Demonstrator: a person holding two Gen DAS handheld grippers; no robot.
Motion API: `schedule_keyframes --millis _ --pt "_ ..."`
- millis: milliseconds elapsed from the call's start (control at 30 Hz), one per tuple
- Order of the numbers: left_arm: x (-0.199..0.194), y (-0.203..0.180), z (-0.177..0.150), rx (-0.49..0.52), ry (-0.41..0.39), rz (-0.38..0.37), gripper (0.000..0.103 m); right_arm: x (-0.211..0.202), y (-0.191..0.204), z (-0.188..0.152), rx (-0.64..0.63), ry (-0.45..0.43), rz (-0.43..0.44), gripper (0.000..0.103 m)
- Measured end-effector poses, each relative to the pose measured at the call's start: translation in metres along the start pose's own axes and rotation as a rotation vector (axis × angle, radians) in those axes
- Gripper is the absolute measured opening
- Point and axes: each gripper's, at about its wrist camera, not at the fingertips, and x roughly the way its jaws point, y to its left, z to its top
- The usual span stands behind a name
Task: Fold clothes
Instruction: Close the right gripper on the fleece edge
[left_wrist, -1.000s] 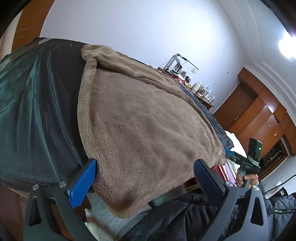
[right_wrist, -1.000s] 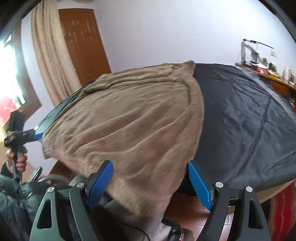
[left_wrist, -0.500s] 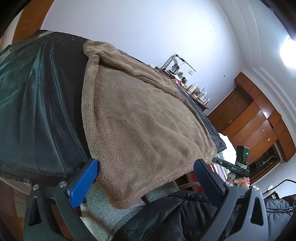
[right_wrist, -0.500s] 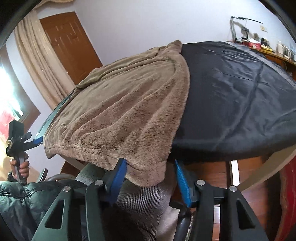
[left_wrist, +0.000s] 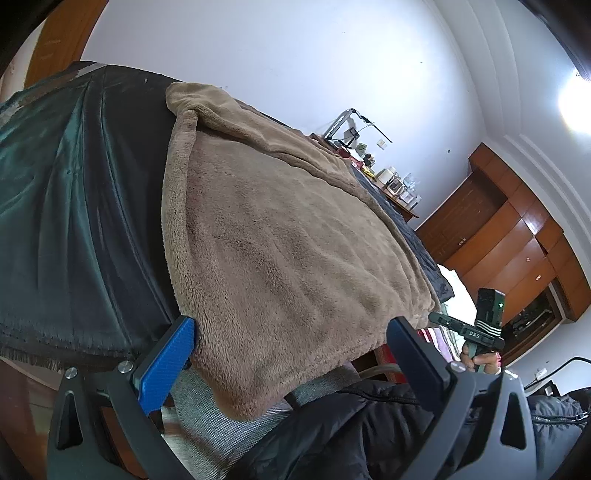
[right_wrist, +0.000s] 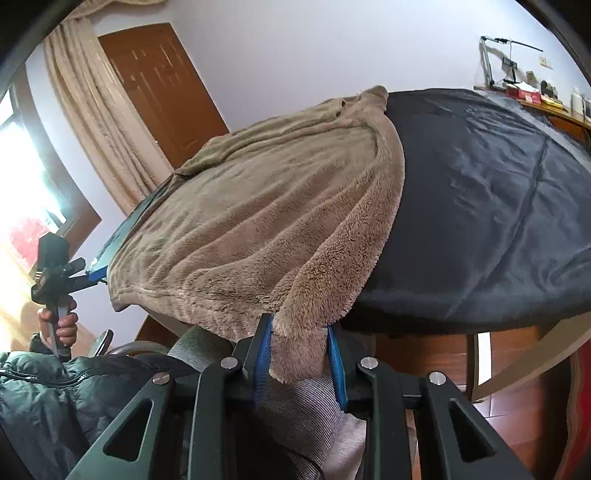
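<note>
Fleece (right_wrist: 258, 221), soft, thick and floppy, lies on the worktop (right_wrist: 498, 221); right hand-held gripper (right_wrist: 301, 354) has just closed, pinching its near corner. Left hand-held gripper (left_wrist: 295, 354) spread around the other corner.

The right gripper (right_wrist: 301, 345) has just been closing, and its blue pads now press on the near corner of the fleece (right_wrist: 258, 221). The fleece lies over a dark cover (right_wrist: 480, 203). At far left, a hand (right_wrist: 59, 325) holds the left gripper (right_wrist: 94, 271).
</note>
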Motion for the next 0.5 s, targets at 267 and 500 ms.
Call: schedule_keyframes --millis 267,500 --pt "0.0018 -0.0011 0.0001 0.003 -0.002 0.009 0.103 -0.0017 -0.0020 0.0042 0.023 -0.034 0.039 0.029" --pt "0.0009 -0.0012 -0.0002 0.004 -0.002 0.011 0.103 -0.0028 0.0017 0.0049 0.008 -0.051 0.063 0.029"
